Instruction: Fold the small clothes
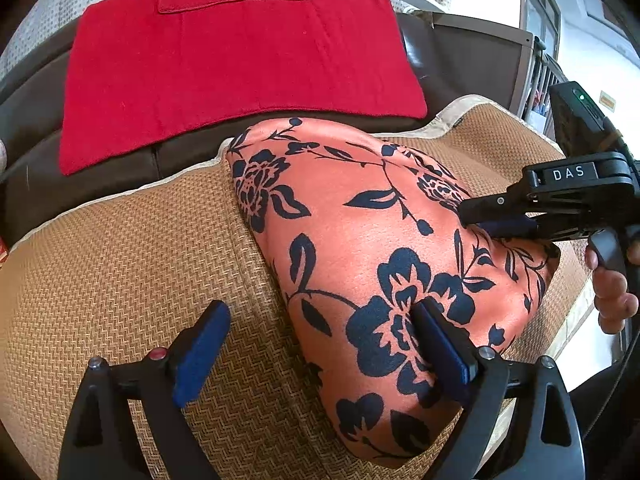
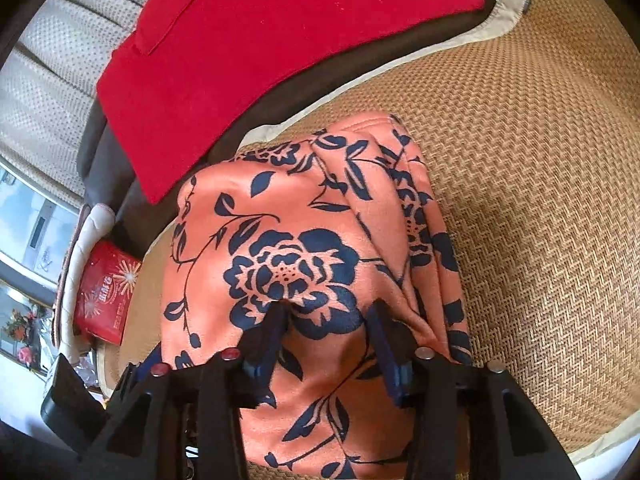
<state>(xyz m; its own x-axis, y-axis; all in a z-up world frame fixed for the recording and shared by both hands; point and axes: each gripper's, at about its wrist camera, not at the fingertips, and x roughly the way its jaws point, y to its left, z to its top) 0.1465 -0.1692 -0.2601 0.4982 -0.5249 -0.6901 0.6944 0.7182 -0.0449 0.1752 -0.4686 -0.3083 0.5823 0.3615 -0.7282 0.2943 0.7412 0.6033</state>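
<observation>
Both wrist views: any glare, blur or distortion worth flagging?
Left wrist view: strong fisheye bending, black corners, window blown out at upper right; floral cloth sharp. Right wrist view: same bending, overexposed patch at left edge; mat weave crisp, gripper base dark.

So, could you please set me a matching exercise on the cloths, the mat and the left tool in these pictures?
Things:
1. red cloth
2. garment
3. mat
4. left tool

Descriptions:
A. open
B. orange with dark flowers
C. lies flat, beyond the mat
D. tan weave, under the garment

Pairs: 1-C, 2-B, 3-D, 4-A
</observation>
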